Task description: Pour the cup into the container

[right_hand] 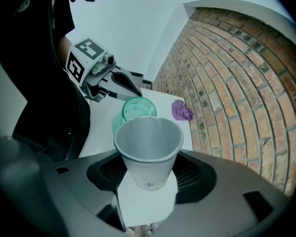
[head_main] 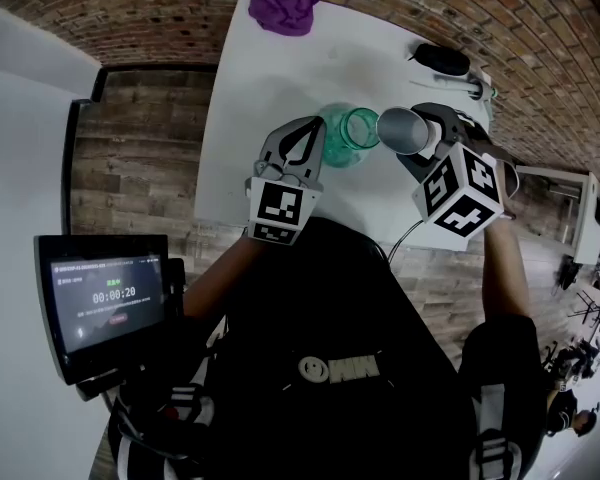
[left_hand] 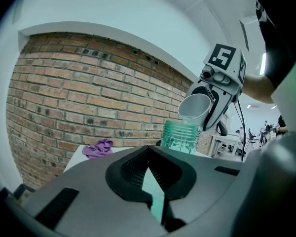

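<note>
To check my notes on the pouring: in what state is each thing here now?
Green container: upright, no lid on.
Paper cup: tilted over the container's mouth, looks empty.
Right tool: closed on the cup.
Left tool: closed on the container.
Purple cloth: crumpled.
Screen: on.

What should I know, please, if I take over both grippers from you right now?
Left gripper: beside the ribbed teal see-through plastic container; jaws nearly together, teal showing in the gap; grip unclear.
Right gripper: shut on the grey paper cup, tipped with its lip over the container's mouth.
Done: cup lifted and tilted to pour.
To do: I see no contents in the cup and no stream; check it's empty, then right it and set it down.
</note>
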The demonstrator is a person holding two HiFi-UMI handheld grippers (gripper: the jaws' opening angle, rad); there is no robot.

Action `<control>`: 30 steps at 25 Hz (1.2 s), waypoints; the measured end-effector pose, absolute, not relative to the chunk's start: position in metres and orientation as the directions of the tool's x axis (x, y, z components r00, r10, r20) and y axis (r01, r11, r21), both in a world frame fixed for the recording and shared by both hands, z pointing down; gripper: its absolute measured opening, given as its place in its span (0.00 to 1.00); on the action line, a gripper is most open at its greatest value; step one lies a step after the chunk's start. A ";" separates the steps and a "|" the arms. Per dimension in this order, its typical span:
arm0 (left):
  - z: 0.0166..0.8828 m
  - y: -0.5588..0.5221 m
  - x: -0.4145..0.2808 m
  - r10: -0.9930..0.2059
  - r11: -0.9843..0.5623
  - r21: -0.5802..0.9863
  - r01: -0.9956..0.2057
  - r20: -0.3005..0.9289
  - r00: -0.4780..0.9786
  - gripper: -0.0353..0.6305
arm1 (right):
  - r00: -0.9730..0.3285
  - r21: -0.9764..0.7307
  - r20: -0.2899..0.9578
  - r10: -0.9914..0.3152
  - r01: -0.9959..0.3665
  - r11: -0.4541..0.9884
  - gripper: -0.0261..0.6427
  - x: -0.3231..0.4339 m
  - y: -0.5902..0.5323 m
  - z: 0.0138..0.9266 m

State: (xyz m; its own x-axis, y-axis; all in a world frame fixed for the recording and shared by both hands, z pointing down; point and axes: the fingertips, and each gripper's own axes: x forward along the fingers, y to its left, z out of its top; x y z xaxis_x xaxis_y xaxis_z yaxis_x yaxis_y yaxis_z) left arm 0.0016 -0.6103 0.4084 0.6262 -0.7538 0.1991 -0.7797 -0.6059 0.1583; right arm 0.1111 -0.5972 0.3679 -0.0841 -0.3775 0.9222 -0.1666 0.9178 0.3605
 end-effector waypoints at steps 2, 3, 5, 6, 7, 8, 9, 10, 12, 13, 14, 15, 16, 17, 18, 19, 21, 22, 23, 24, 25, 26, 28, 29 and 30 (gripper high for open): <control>0.408 -0.611 0.001 -0.755 -0.605 0.159 -0.780 0.199 0.625 0.05 | -0.082 0.360 0.923 -0.377 -0.167 0.918 0.45 0.111 -0.598 0.368; 0.408 -0.611 0.002 -0.755 -0.604 0.160 -0.781 0.198 0.625 0.05 | -0.080 0.360 0.923 -0.377 -0.168 0.918 0.45 0.112 -0.598 0.368; 0.408 -0.611 0.003 -0.755 -0.605 0.161 -0.780 0.196 0.626 0.05 | -0.077 0.361 0.923 -0.377 -0.167 0.917 0.45 0.113 -0.598 0.368; 0.408 -0.611 0.003 -0.755 -0.605 0.162 -0.780 0.195 0.626 0.05 | -0.075 0.362 0.923 -0.377 -0.166 0.917 0.45 0.113 -0.599 0.367; 0.407 -0.611 0.003 -0.755 -0.605 0.162 -0.779 0.195 0.626 0.05 | -0.074 0.362 0.923 -0.378 -0.164 0.918 0.45 0.113 -0.599 0.367; 0.407 -0.611 0.004 -0.755 -0.605 0.162 -0.779 0.195 0.627 0.05 | -0.072 0.364 0.923 -0.378 -0.161 0.918 0.45 0.113 -0.600 0.367; 0.407 -0.611 0.004 -0.755 -0.605 0.162 -0.779 0.194 0.627 0.05 | -0.070 0.365 0.923 -0.379 -0.158 0.917 0.45 0.113 -0.600 0.367; 0.406 -0.611 0.003 -0.755 -0.605 0.162 -0.779 0.194 0.626 0.05 | -0.068 0.366 0.923 -0.380 -0.155 0.917 0.45 0.113 -0.600 0.366; 0.406 -0.611 0.003 -0.755 -0.605 0.162 -0.780 0.194 0.626 0.05 | -0.063 0.369 0.922 -0.382 -0.151 0.917 0.45 0.113 -0.600 0.366; 0.406 -0.612 0.003 -0.756 -0.604 0.162 -0.780 0.194 0.625 0.05 | -0.062 0.371 0.922 -0.383 -0.149 0.917 0.45 0.113 -0.601 0.366; 0.406 -0.612 0.003 -0.757 -0.603 0.162 -0.781 0.193 0.625 0.05 | -0.060 0.372 0.922 -0.384 -0.147 0.916 0.45 0.113 -0.601 0.366; 0.406 -0.612 0.003 -0.757 -0.603 0.162 -0.781 0.193 0.624 0.05 | -0.059 0.372 0.922 -0.384 -0.145 0.917 0.45 0.112 -0.601 0.366; 0.406 -0.612 0.003 -0.758 -0.602 0.162 -0.782 0.193 0.624 0.05 | -0.057 0.373 0.922 -0.383 -0.141 0.917 0.45 0.112 -0.601 0.366; 0.406 -0.612 0.003 -0.757 -0.602 0.162 -0.781 0.192 0.624 0.05 | -0.055 0.373 0.922 -0.383 -0.138 0.917 0.45 0.112 -0.601 0.366; 0.406 -0.612 0.003 -0.757 -0.603 0.163 -0.781 0.191 0.624 0.05 | -0.053 0.374 0.922 -0.383 -0.135 0.918 0.45 0.112 -0.601 0.366; 0.405 -0.612 0.003 -0.757 -0.603 0.164 -0.780 0.190 0.625 0.05 | -0.052 0.375 0.922 -0.384 -0.133 0.918 0.45 0.112 -0.601 0.366; 0.405 -0.612 0.004 -0.756 -0.604 0.166 -0.780 0.189 0.626 0.05 | -0.050 0.377 0.921 -0.386 -0.129 0.917 0.45 0.111 -0.601 0.366; 0.405 -0.612 0.004 -0.756 -0.605 0.166 -0.779 0.189 0.627 0.05 | -0.049 0.378 0.921 -0.387 -0.127 0.917 0.45 0.111 -0.601 0.366; 0.405 -0.612 0.005 -0.755 -0.606 0.166 -0.778 0.189 0.628 0.05 | -0.048 0.379 0.921 -0.387 -0.125 0.917 0.45 0.110 -0.601 0.365; 0.405 -0.611 0.005 -0.754 -0.607 0.166 -0.777 0.190 0.629 0.05 | -0.047 0.379 0.921 -0.387 -0.122 0.917 0.45 0.110 -0.601 0.365; 0.406 -0.611 0.005 -0.753 -0.608 0.165 -0.777 0.191 0.630 0.05 | -0.045 0.380 0.921 -0.387 -0.118 0.918 0.45 0.110 -0.601 0.366; 0.406 -0.611 0.006 -0.753 -0.608 0.164 -0.776 0.191 0.630 0.05 | -0.043 0.380 0.921 -0.387 -0.114 0.918 0.45 0.110 -0.601 0.366; 0.406 -0.611 0.006 -0.753 -0.608 0.164 -0.776 0.191 0.630 0.05 | -0.039 0.383 0.921 -0.389 -0.107 0.918 0.45 0.110 -0.601 0.366; 0.405 -0.612 0.006 -0.753 -0.608 0.165 -0.777 0.191 0.630 0.05 | -0.037 0.384 0.920 -0.389 -0.104 0.918 0.45 0.110 -0.602 0.366; 0.405 -0.612 0.006 -0.753 -0.608 0.166 -0.777 0.191 0.630 0.05 | -0.036 0.384 0.920 -0.389 -0.102 0.918 0.45 0.111 -0.602 0.365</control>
